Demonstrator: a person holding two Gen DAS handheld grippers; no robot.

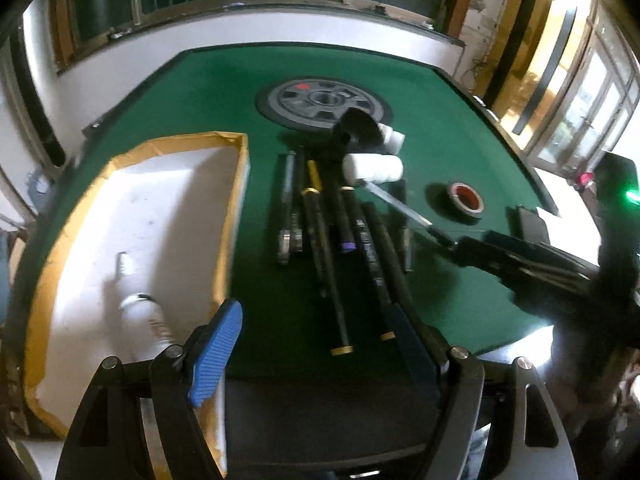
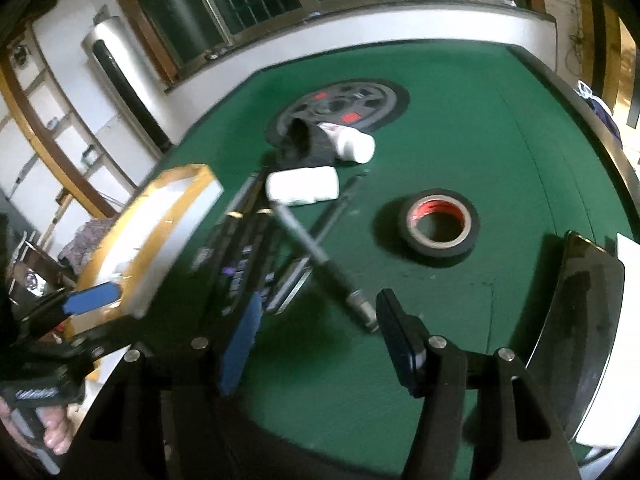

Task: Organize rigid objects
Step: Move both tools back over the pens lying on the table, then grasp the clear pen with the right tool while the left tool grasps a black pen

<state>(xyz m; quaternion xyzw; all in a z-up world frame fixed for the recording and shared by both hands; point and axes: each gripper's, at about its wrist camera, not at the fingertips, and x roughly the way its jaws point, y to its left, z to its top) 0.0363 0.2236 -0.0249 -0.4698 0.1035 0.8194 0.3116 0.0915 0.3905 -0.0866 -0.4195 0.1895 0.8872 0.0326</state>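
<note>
We look down on a green felt table (image 1: 200, 92) that fills most of both views, with a round grey disc (image 1: 324, 100) set into its middle. At its left side sits a white foam box (image 1: 168, 208) with yellow tape along its rim; a white bottle (image 1: 144, 312) lies inside it. Between box and centre we see a row of dark pens (image 1: 336, 232) lying side by side on the felt, some with gold bands, and a slimmer grey pen (image 2: 316, 254) lies slantwise across their far ends. Beyond them rest a white cylinder (image 2: 303, 186), a black piece, and a second white bottle (image 2: 354, 144). A roll of black tape (image 2: 438, 226) with a red core lies apart on the right. Our left gripper (image 1: 316, 336) hangs over the near pen ends, jaws spread, nothing pinched. Our right gripper (image 2: 320, 320) stands spread too, the grey pen's tip just before its fingers, untouched.
</note>
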